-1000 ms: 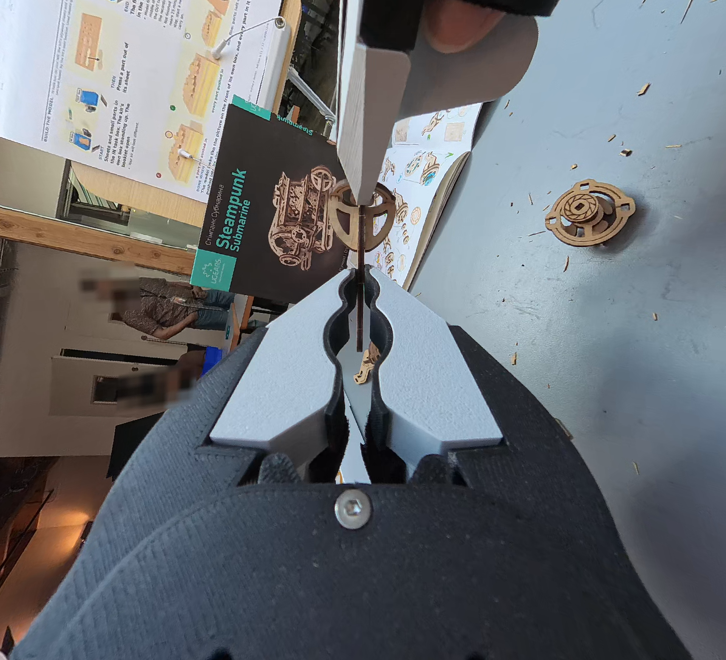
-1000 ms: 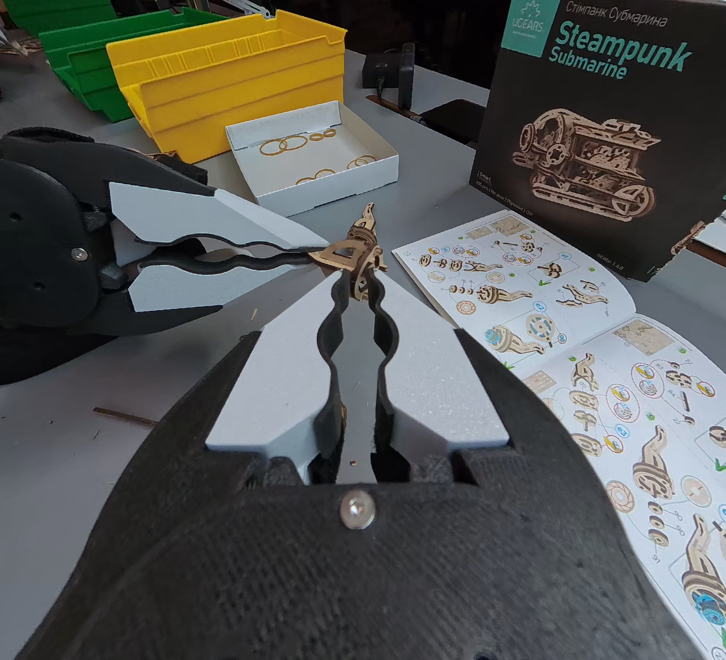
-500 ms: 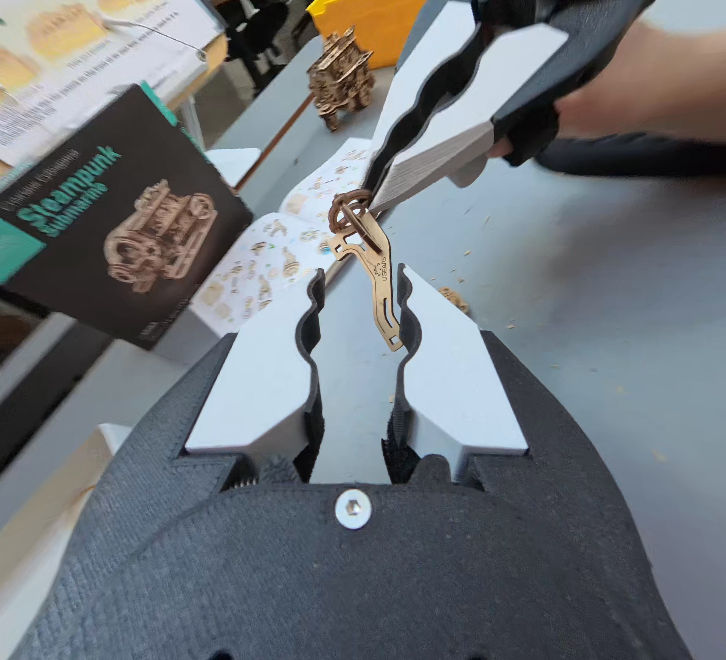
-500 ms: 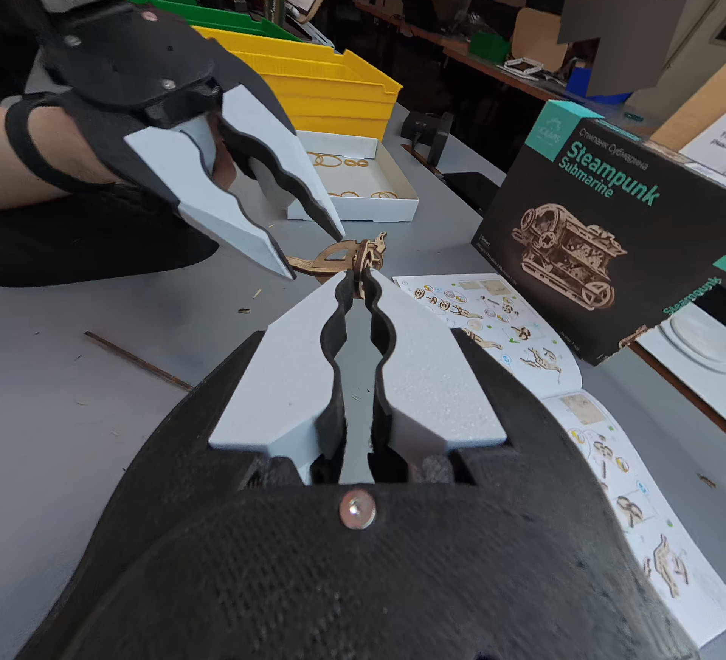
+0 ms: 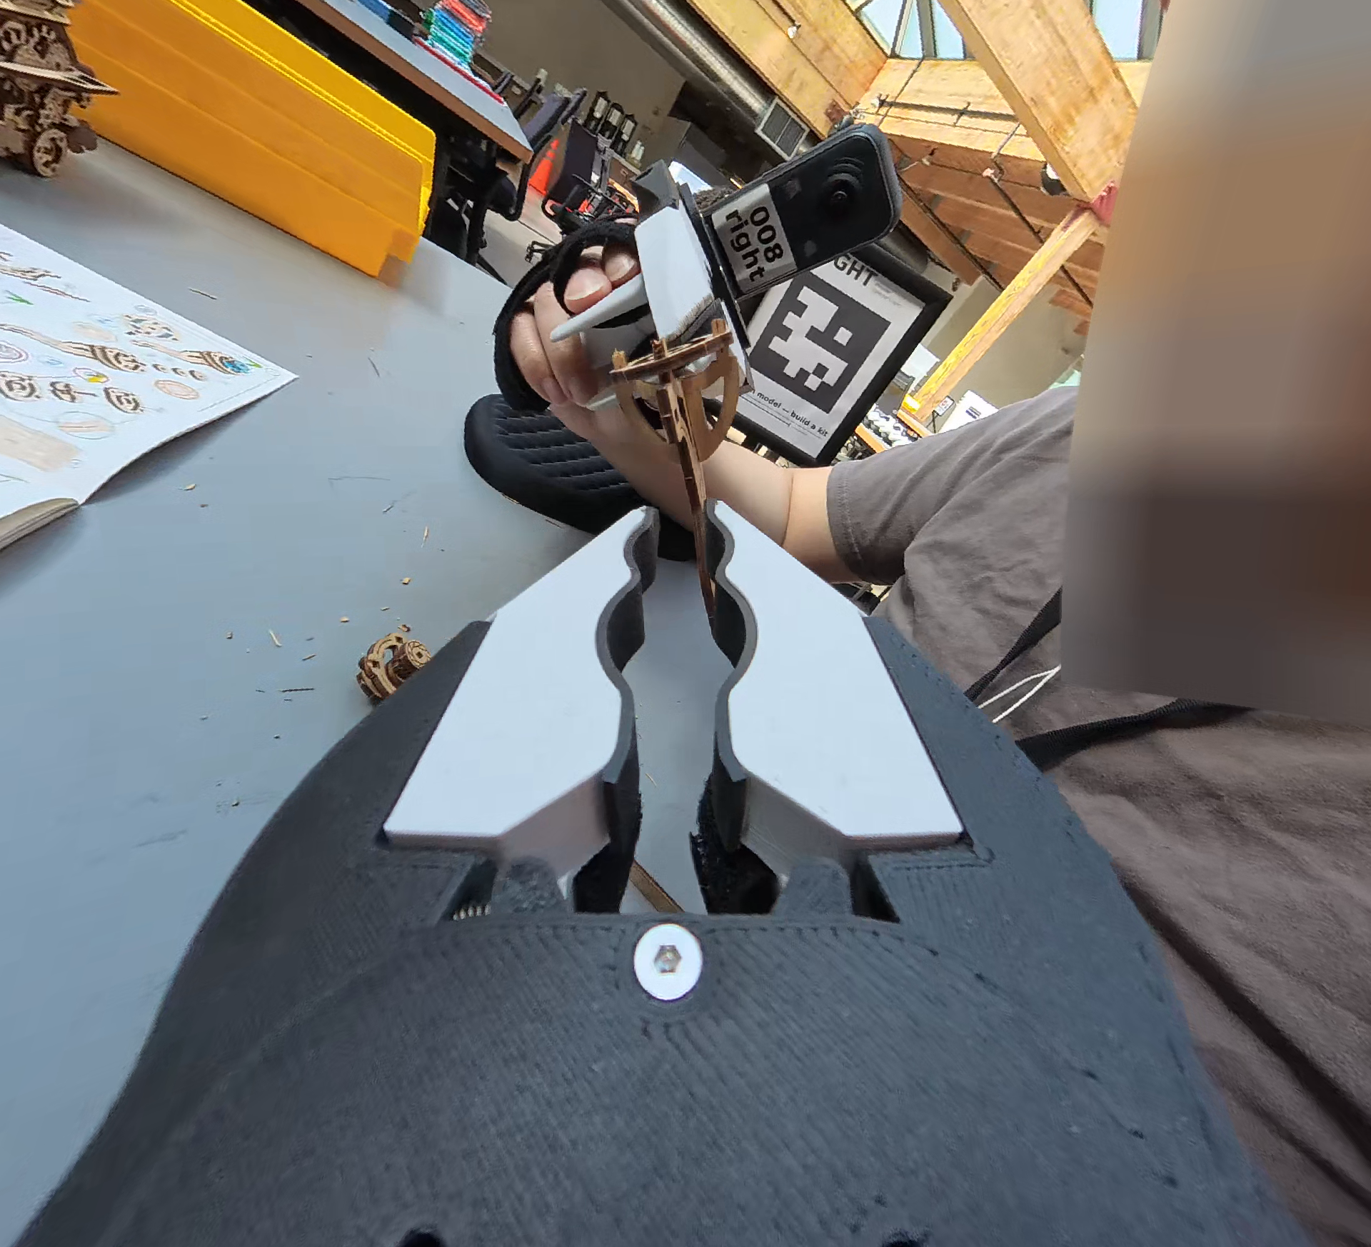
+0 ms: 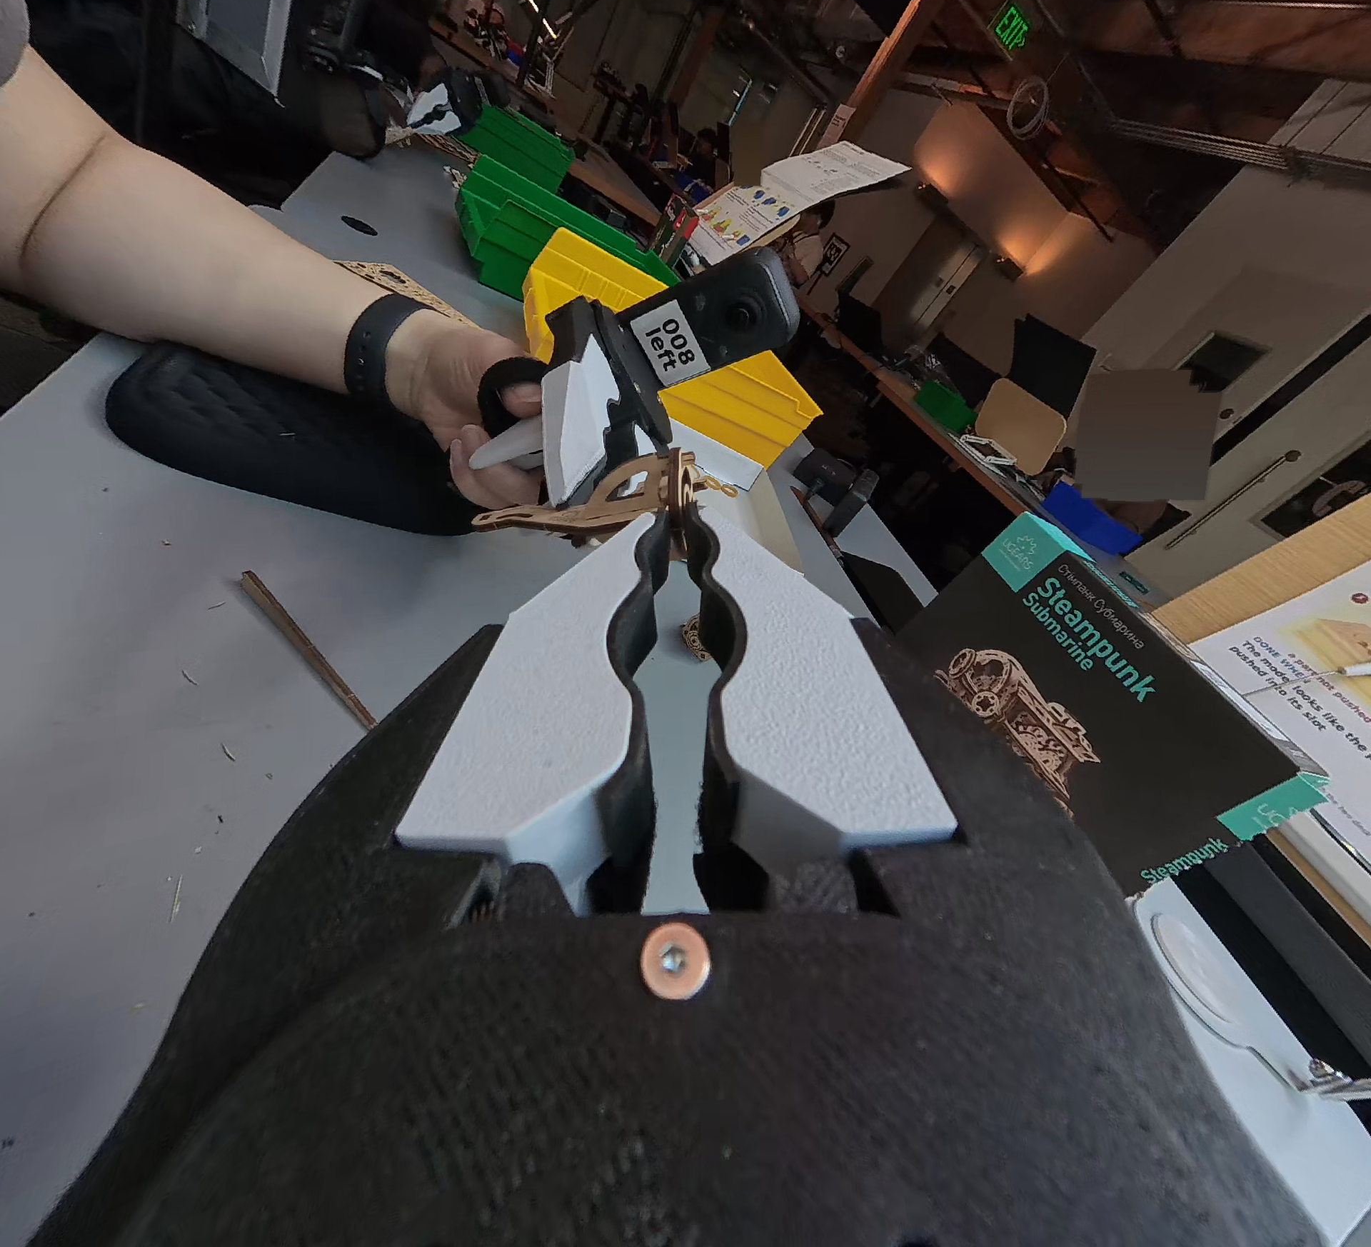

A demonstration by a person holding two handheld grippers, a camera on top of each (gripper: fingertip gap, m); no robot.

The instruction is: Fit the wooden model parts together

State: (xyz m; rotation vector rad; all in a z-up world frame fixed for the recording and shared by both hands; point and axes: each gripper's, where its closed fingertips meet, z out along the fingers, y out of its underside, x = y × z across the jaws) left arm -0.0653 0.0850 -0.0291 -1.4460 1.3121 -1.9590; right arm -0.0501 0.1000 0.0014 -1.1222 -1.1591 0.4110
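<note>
A wooden model part (image 5: 679,410), a spoked wheel joined to a long thin arm, is held above the grey table (image 5: 222,543). My right gripper (image 6: 676,521) is shut on the wheel end of the part (image 6: 586,506); it also shows in the left wrist view (image 5: 682,328). My left gripper (image 5: 682,521) is slightly open. The arm's tail lies between its jaws, against the right finger, with a gap on the other side. The left gripper also shows in the right wrist view (image 6: 601,477), over the arm.
A small wooden gear piece (image 5: 389,662) lies on the table. An instruction booklet (image 5: 111,358), yellow bins (image 5: 222,83), a finished wooden model (image 5: 37,91), the kit box (image 6: 1098,692), a black wrist pad (image 6: 260,440) and a wooden stick (image 6: 304,647) surround it. A person's torso (image 5: 1113,840) is close on the right. The left gripper's tips are roughly 4 cm from the right gripper's. My left gripper's tips are some 12 cm from the small wooden gear piece (image 5: 389,662).
Both grippers have turned and swung toward the person with the part. The left jaws have narrowed around the arm's tail. The right gripper has kept hold of the wheel.
</note>
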